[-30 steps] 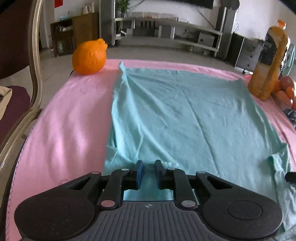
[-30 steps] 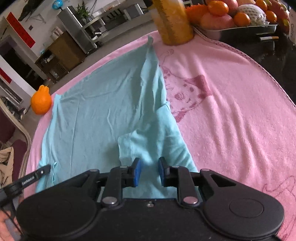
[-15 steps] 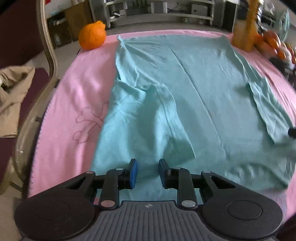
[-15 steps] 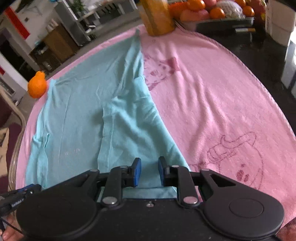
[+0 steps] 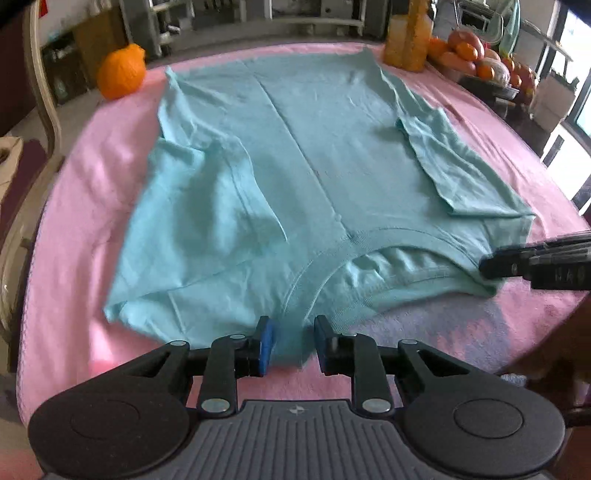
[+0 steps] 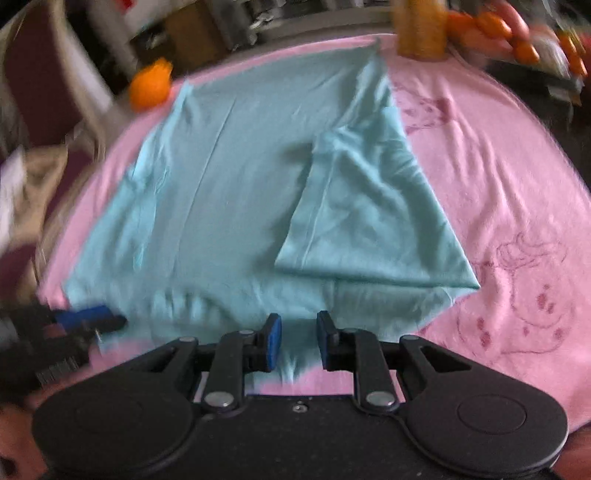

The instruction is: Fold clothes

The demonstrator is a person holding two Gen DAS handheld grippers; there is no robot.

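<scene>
A light blue T-shirt (image 5: pixel 314 155) is lying flat on a pink towel (image 5: pixel 85 206) that is covering the table, its collar toward the near edge and its hem reaching toward the far edge. Both sleeves are lying folded inward over the body of the shirt, the one on the left side (image 5: pixel 207 199) and the one on the right side (image 5: pixel 454 166). The left gripper (image 5: pixel 291 341) is hovering at the near edge of the towel with its blue-padded jaws standing a little apart; shirt fabric beside the collar is lying between the pads, but they are not visibly pressing on it. The right gripper (image 6: pixel 297 339) is sitting at the near edge too, its jaws likewise slightly parted over the shirt's shoulder edge, with cloth showing in the gap and no clear pinch on it. In the left wrist view the right gripper is showing at the right, its tips just beside the shirt's shoulder. An orange fruit (image 5: pixel 121 72) is resting at the far left corner of the towel, and an orange juice bottle (image 5: pixel 408 35) is standing at the far right corner, next to a tray of fruit (image 5: pixel 480 61). A chair (image 5: pixel 40 96) is standing beyond the left edge.
</scene>
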